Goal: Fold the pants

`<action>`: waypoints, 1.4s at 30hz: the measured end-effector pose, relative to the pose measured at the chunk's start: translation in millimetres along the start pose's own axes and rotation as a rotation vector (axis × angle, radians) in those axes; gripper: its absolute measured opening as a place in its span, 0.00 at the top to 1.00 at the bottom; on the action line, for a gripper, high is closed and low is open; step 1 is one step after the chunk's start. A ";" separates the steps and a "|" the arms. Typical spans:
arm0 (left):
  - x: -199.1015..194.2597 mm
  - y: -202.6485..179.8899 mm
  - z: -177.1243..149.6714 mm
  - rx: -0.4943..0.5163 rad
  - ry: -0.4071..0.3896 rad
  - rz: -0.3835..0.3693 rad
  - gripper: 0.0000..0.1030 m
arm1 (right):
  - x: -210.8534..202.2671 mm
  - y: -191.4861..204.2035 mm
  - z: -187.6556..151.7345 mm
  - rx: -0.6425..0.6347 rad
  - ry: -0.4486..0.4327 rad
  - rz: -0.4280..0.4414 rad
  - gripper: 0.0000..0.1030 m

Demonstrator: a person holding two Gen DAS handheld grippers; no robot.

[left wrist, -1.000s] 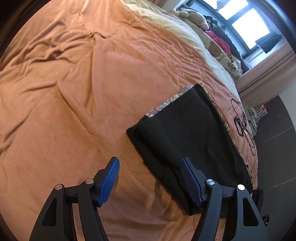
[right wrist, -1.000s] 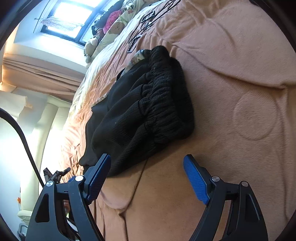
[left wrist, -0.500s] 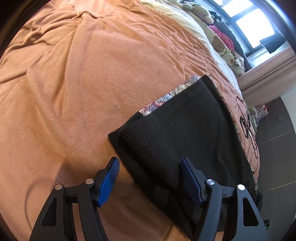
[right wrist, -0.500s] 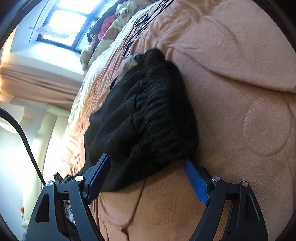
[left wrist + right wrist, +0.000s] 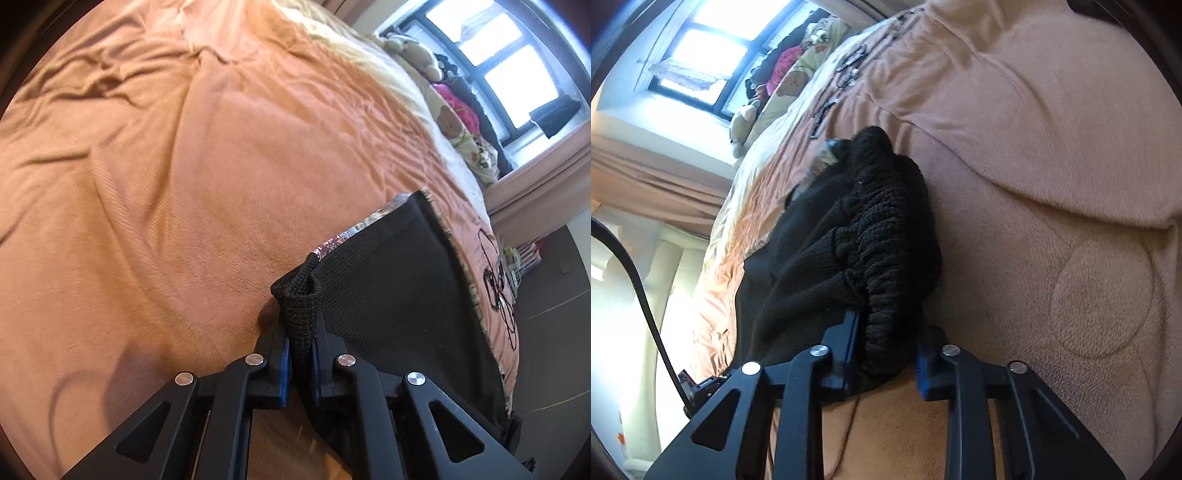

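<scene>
My left wrist camera sits low and close over the rumpled orange plush bedspread (image 5: 177,177), facing along its fingers toward the bright paned window (image 5: 509,55). My right wrist camera looks from the other end, equally near. Both share the folded black knit pants (image 5: 399,295) (image 5: 857,236).

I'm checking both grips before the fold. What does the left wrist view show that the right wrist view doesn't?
Only the left wrist view shows the left gripper shut on a flat corner of the black pants, with a floral cloth edge under them.

Only the right wrist view shows the right gripper closed around the bunched elastic waistband, and a black cable at the left.

Both show the pants on the orange blanket, the window and stuffed toys.
</scene>
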State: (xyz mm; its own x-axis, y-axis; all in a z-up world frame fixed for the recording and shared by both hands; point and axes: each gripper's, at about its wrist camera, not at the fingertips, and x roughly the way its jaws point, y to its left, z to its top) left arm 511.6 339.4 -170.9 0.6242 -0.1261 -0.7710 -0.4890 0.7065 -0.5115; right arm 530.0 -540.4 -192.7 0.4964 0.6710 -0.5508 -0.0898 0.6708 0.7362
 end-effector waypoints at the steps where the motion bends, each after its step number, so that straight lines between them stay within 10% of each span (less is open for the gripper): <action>1: -6.7 -1.3 -1.1 0.004 -0.007 -0.001 0.91 | -3.6 3.9 -0.6 -0.015 -0.005 0.002 0.81; 42: -175.7 70.5 -143.1 -0.163 -0.128 -0.068 0.91 | -29.0 16.0 32.2 -0.261 0.086 0.158 0.84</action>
State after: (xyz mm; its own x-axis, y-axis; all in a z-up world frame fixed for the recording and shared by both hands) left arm 280.3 311.7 -125.7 0.7265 -0.0733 -0.6833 -0.5283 0.5762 -0.6236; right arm 542.0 -559.2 -152.3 0.3848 0.7901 -0.4771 -0.3842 0.6072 0.6955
